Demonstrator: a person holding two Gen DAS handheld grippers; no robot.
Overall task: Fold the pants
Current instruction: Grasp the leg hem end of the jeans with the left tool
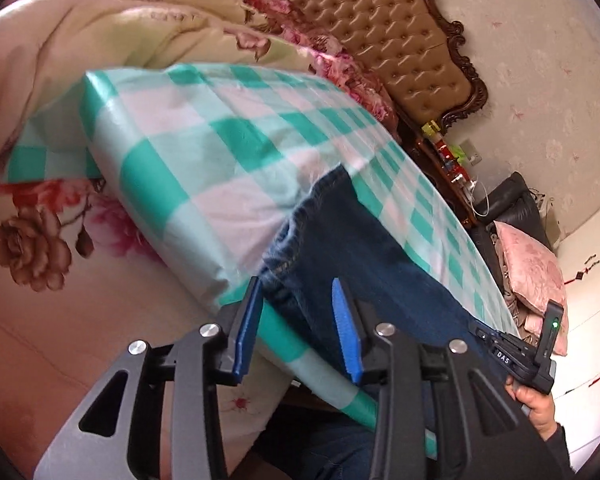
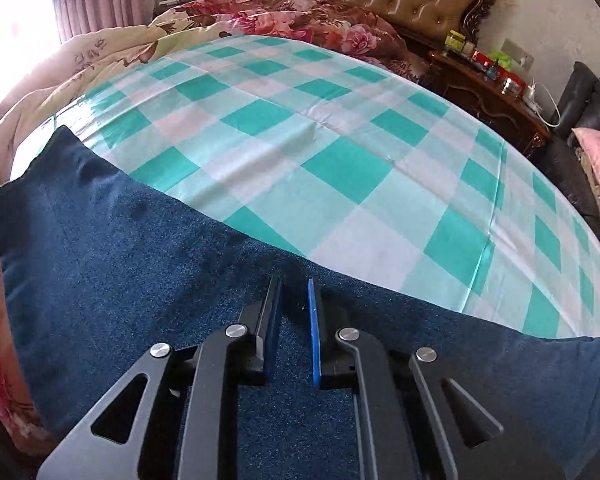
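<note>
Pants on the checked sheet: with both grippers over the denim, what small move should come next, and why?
Probably close the left gripper on the pants. Its jaws stand apart around the bunched denim edge at the rim of the checked sheet, so no grip shows yet. The right gripper hovers over flat denim with a narrow gap, gripping nothing visible.

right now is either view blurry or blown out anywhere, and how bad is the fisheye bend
Left wrist view: motion blur smears the checked sheet and quilt, and the picture is tilted. Right wrist view: sharper, pants weave crisp, but the window at top left is blown out white. Both views: the flat sheet bulges like a dome and dark lens corners show.
</note>
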